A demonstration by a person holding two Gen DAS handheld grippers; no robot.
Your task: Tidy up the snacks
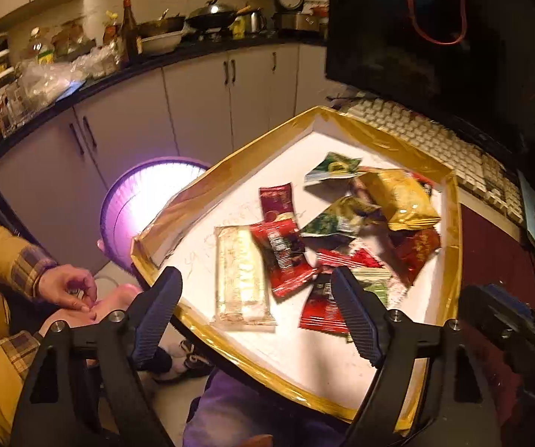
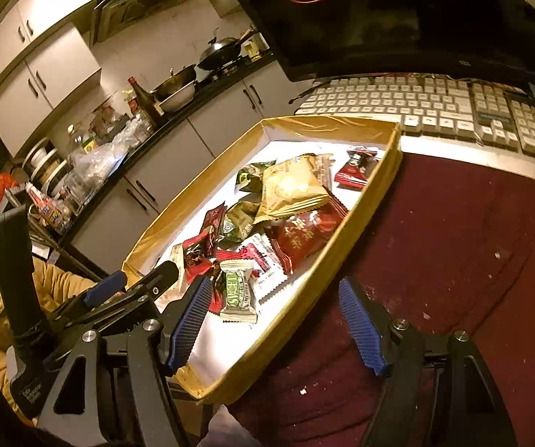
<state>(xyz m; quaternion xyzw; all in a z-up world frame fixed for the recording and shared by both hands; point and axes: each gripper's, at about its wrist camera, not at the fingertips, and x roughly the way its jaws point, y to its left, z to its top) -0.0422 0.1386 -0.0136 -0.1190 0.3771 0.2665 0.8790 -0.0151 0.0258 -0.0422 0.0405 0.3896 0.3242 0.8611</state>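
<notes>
My left gripper (image 1: 256,313) gapes wide above the tray (image 1: 453,201) of snack packets (image 1: 342,231); only my right gripper (image 2: 271,324), equally wide, sees the maroon cloth (image 2: 435,260) beside it.

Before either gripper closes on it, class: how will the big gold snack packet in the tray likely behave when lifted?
The gold snack packet looks puffed, so probably light for its size and crushable. Its glossy film may slip between the pads. It lies atop other wrappers in the tray, so neighbours may shift.
</notes>
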